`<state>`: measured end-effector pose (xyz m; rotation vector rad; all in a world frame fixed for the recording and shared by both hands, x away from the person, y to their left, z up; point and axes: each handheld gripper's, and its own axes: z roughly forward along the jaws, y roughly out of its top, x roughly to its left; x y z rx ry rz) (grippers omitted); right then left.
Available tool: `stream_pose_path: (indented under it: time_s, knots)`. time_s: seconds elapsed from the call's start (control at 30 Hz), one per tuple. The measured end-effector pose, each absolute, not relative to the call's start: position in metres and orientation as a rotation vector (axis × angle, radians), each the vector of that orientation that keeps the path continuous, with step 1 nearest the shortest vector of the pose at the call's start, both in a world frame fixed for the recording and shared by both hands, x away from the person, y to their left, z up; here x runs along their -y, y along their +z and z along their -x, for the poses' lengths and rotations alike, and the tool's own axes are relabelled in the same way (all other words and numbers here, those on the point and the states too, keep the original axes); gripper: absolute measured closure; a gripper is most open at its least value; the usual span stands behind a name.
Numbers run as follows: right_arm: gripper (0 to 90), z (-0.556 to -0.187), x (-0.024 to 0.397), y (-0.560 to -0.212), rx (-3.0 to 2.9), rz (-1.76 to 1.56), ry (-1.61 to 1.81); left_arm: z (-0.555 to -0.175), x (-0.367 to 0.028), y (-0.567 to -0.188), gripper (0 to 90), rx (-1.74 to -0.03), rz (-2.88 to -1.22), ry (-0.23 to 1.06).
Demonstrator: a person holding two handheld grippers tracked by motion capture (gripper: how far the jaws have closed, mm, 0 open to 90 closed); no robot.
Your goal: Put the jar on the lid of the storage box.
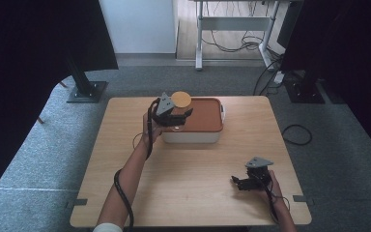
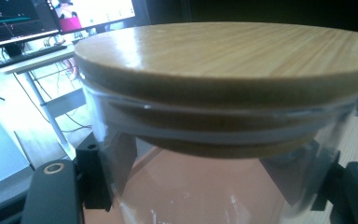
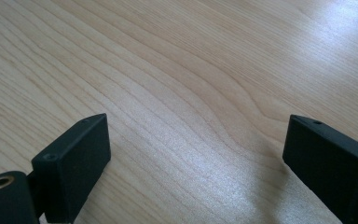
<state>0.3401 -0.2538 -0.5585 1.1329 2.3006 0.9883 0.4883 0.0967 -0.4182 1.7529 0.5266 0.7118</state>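
Note:
A clear glass jar (image 2: 205,186) with a round wooden lid (image 2: 228,56) sits between the jaws of my left gripper (image 2: 209,191), which is shut on the glass just below the lid. In the high view the wooden lid (image 1: 180,99) and left gripper (image 1: 184,116) are over the left end of a white box (image 1: 193,137) with a brown lid (image 1: 205,116). Whether the jar touches the box I cannot tell. My right gripper (image 1: 237,182) is low over the table's front right, open, with bare wood between its jaws (image 3: 200,158).
The wooden table (image 1: 188,188) has free room in front of the box and at both sides. Black stands (image 1: 84,89) and cables (image 1: 297,134) are on the grey carpet beyond the table. A desk frame (image 1: 232,24) stands at the back.

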Motion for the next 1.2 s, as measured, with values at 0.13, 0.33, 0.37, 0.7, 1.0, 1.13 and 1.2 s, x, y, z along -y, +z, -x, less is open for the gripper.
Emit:
stream_pose_path:
  time_s: [0.13, 0.33, 0.37, 0.7, 1.0, 1.13, 1.2]
  knots:
    - [7.1, -0.34, 0.254, -0.558, -2.298, -1.132, 0.987, -0.493, -0.095, -0.417, 25.5, -0.535, -1.744, 0.714]
    - [7.1, -0.339, 0.254, -0.558, -2.297, -1.132, 0.985, -0.499, -0.093, -0.417, 25.6, -0.547, -1.749, 0.727]
    - [7.1, -0.339, 0.254, -0.558, -2.297, -1.133, 0.986, -0.499, -0.092, -0.417, 25.5, -0.549, -1.749, 0.727]
    - [7.2, -0.339, 0.254, -0.558, -2.298, -1.133, 0.986, -0.508, -0.084, -0.426, 25.5, -0.601, -1.761, 0.751]
    - [7.3, -0.339, 0.254, -0.558, -2.298, -1.13, 0.986, -0.516, -0.093, -0.433, 25.3, -0.675, -1.686, 0.693]
    - [7.3, -0.339, 0.254, -0.558, -2.297, -1.128, 0.984, -0.52, -0.104, -0.437, 25.4, -0.723, -1.641, 0.618]
    - [7.2, -0.339, 0.254, -0.558, -2.296, -1.128, 0.984, -0.519, -0.104, -0.437, 25.4, -0.721, -1.646, 0.627]
